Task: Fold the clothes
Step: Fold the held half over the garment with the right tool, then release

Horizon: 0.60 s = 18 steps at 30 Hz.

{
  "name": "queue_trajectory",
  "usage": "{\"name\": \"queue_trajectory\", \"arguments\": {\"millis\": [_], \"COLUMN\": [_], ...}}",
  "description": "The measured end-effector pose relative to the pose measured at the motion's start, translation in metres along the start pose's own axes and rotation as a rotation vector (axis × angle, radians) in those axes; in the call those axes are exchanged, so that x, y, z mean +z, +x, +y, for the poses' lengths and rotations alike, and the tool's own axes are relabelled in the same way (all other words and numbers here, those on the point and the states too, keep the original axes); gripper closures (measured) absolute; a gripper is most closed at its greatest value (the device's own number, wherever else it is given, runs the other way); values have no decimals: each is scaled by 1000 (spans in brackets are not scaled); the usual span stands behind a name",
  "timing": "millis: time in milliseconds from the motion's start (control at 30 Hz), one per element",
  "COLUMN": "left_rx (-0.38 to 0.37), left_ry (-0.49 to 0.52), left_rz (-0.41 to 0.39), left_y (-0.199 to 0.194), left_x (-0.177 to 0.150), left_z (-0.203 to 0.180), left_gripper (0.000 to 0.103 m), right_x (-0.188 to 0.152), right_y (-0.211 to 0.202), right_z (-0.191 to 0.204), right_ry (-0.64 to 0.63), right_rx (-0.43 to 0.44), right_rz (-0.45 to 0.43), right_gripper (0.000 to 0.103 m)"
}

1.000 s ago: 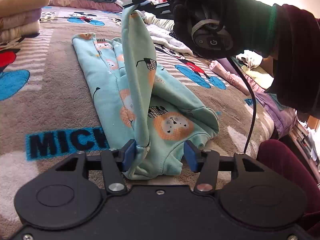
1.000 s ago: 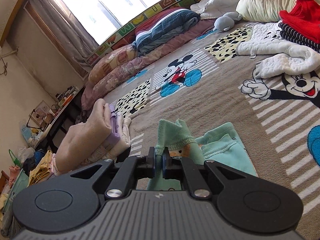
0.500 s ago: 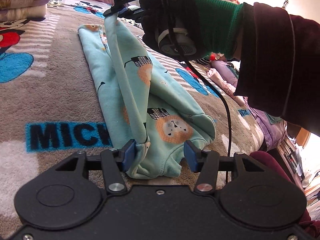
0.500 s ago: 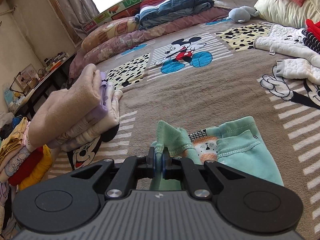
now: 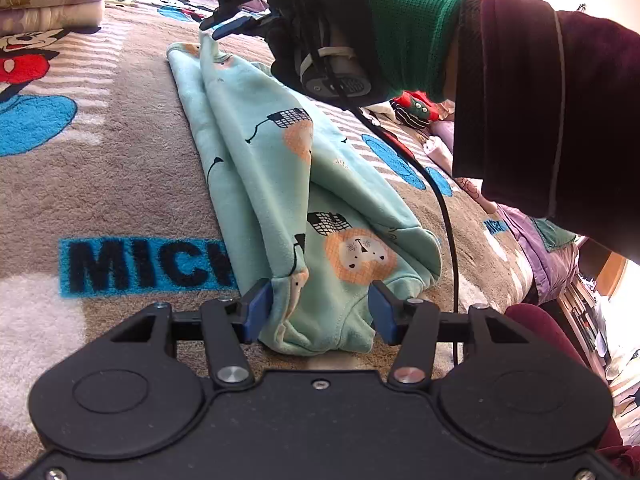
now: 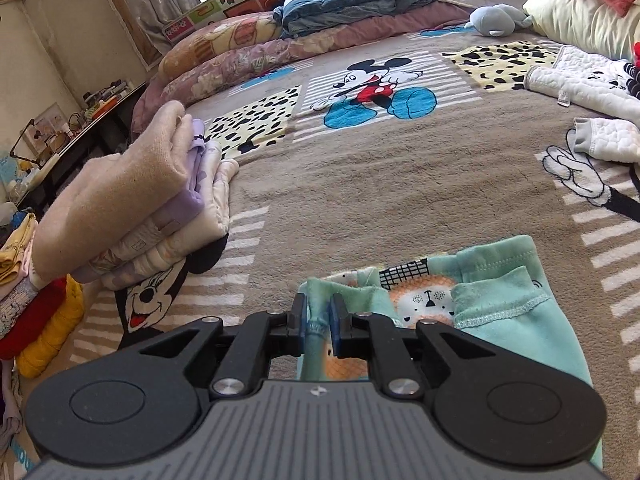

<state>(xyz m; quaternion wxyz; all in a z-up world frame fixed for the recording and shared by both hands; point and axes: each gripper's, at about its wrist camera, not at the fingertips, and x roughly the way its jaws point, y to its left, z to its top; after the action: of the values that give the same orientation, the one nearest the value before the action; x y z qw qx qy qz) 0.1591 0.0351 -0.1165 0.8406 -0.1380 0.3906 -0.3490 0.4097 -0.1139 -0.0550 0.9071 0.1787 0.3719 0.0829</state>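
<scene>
A mint lion-print garment (image 5: pixel 280 184) is lying folded lengthwise on a cartoon blanket (image 5: pixel 120 184). The left tongs (image 5: pixel 316 308) are standing released around its near end. The right tongs (image 6: pixel 318 318), jaws just parting, are loosening on its far hem beside a clothes stack (image 6: pixel 132 200).

The bed blanket (image 5: pixel 120 184) carries bold dark capitals "MICH" on a bright blue band (image 5: pixel 148 264), just ahead and left of the left tongs (image 5: pixel 318 308); the mint garment (image 5: pixel 280 184) hides the remaining letters. Nothing else can be read.
</scene>
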Motion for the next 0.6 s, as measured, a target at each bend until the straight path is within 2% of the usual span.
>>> {"name": "queue_trajectory", "arguments": {"millis": [100, 200, 233, 333, 500, 567, 600], "left_rx": [2, 5, 6, 7, 6, 7, 6], "left_ry": [-3, -2, -2, -1, -5, -4, -4], "left_rz": [-1, 0, 0, 0, 2, 3, 4], "left_y": [-1, -1, -1, -1, -1, 0, 0], "left_x": [0, 0, 0, 0, 0, 0, 1], "left_z": [1, 1, 1, 1, 3, 3, 3], "left_gripper": [51, 51, 51, 51, 51, 51, 51], "right_x": [10, 12, 12, 5, -5, -6, -6], "right_y": [-10, -16, -16, -7, 6, 7, 5], "right_z": [-6, -18, -23, -37, -43, -43, -43], "right_ry": [12, -7, -7, 0, -1, 4, 7], "right_rx": [8, -23, -27, -6, 28, 59, 67], "right_rz": [-27, -28, -20, 41, 85, 87, 80], "right_gripper": [87, 87, 84, 69, 68, 94, 94]}}
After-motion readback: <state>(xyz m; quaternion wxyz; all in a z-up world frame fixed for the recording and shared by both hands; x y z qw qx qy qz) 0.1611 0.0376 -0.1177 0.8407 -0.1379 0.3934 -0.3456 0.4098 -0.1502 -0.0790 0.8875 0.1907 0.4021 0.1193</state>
